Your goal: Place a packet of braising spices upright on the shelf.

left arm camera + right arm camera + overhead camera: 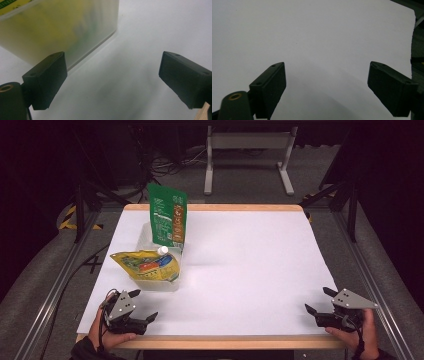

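While both my left gripper (145, 306) and right gripper (320, 301) sit wide open and empty, I'd ease the left squarely toward the translucent bin (159, 285) holding the yellow pouch (146, 264).

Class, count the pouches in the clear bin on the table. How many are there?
2. A green pouch stands upright at the bin's far end; a yellow pouch lies across its near end. Others may be hidden underneath.

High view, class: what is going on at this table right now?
A person holds tongs in each hand at the near edge of the white table. The left tongs and right tongs are both open, holding nothing. A translucent bin near the left tongs holds a yellow pouch and an upright green pouch.
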Motion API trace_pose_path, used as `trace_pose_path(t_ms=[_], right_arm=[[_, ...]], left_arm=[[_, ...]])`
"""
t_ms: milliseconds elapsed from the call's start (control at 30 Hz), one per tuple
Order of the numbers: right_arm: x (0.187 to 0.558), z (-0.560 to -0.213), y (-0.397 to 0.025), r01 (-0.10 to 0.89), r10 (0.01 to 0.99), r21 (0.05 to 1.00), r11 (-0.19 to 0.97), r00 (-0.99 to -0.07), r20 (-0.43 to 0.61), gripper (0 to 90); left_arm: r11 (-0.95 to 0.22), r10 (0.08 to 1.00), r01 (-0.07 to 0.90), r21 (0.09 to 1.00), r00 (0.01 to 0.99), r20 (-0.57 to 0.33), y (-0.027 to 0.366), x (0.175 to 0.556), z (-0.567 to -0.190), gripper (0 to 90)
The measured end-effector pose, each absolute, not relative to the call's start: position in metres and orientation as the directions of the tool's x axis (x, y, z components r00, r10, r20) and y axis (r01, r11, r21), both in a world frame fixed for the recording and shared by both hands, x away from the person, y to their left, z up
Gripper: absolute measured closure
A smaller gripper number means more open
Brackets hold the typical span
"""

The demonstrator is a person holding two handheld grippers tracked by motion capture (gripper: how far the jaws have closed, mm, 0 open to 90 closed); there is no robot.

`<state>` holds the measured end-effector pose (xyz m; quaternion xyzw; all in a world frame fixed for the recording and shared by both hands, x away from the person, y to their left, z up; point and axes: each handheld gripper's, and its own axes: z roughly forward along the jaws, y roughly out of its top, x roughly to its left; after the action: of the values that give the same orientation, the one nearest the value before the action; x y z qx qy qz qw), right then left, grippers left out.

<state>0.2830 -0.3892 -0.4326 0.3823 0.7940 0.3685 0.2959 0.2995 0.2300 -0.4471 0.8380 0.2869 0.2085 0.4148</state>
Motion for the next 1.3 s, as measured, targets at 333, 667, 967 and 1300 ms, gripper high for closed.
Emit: trace_pose_path(t_ms=[333,667,967,1300], right_arm=[[0.276,-0.431,-0.393,0.368,0.847,0.841,0.396,-0.5,-0.18,15.9],[0.275,-0.432,-0.382,0.365,0.83,0.831,0.42,-0.525,-0.189,15.9],[0.276,-0.431,-0.385,0.365,0.838,0.839,0.405,-0.515,-0.181,15.1],[0.278,-0.431,-0.384,0.366,0.832,0.835,0.41,-0.526,-0.178,14.4]], left_arm=[[-0.465,0.657,0.295,0.835,0.747,0.102,0.232,0.3,-0.446,8.6],[-0.454,0.649,0.289,0.843,0.755,0.091,0.23,0.3,-0.448,8.6],[-0.45,0.657,0.296,0.842,0.749,0.087,0.23,0.301,-0.448,8.0],[-0.442,0.663,0.299,0.846,0.744,0.083,0.23,0.301,-0.448,7.3]])
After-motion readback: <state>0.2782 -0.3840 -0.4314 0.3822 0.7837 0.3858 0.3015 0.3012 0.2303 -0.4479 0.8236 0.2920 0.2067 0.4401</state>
